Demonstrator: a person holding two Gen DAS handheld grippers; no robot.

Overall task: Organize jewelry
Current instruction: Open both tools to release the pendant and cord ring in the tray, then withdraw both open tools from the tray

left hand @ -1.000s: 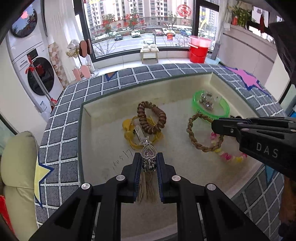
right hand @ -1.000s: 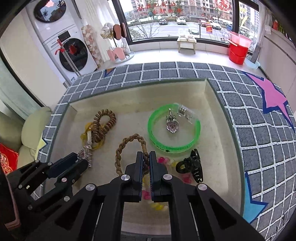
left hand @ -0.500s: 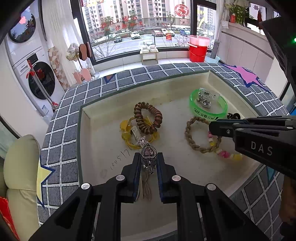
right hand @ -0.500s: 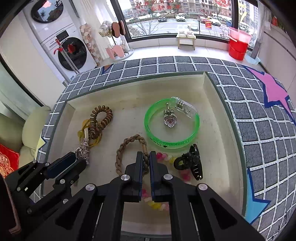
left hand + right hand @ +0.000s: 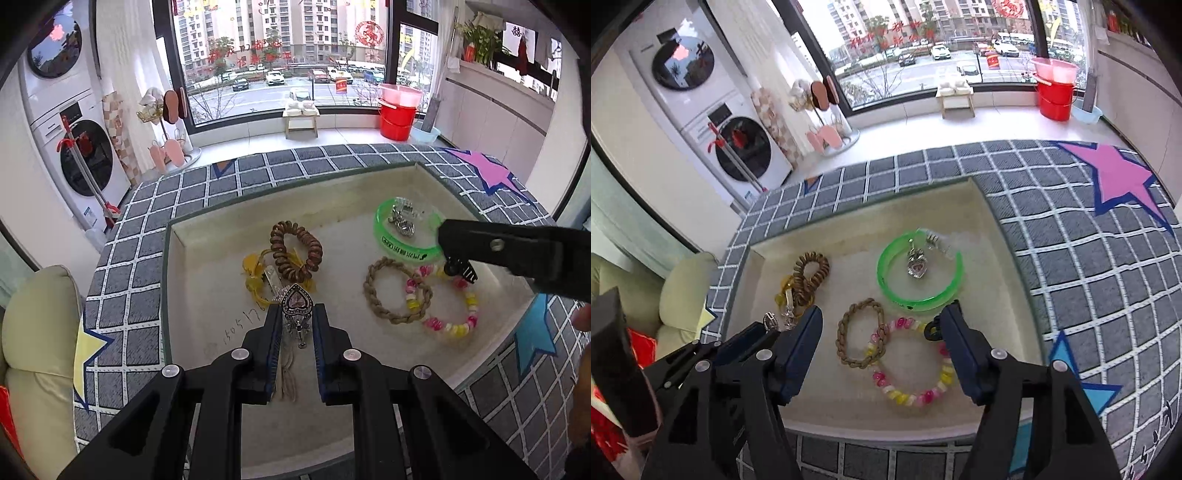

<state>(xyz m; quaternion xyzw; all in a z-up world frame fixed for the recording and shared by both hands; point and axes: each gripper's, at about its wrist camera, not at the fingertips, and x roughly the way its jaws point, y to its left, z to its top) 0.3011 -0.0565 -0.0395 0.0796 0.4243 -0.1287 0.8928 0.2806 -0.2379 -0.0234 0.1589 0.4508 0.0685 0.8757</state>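
Since the earlier frame the right gripper (image 5: 882, 325) has lifted off the braided ring and its jaws, pressed together then, are now spreading, with nothing pinched between them. In the right wrist view, going left to right across the tray (image 5: 990, 221): the left gripper (image 5: 768, 325) at lower left is clamped on a heart pendant (image 5: 296, 301); a brown coil tie (image 5: 810, 275) lies above it; the braided ring (image 5: 860, 338) sits mid-frame, overlapping the bead bracelet (image 5: 912, 365); the green bangle (image 5: 919, 273) circles a second pendant (image 5: 916, 266); a black clip (image 5: 932, 330) peeks beside the right finger.
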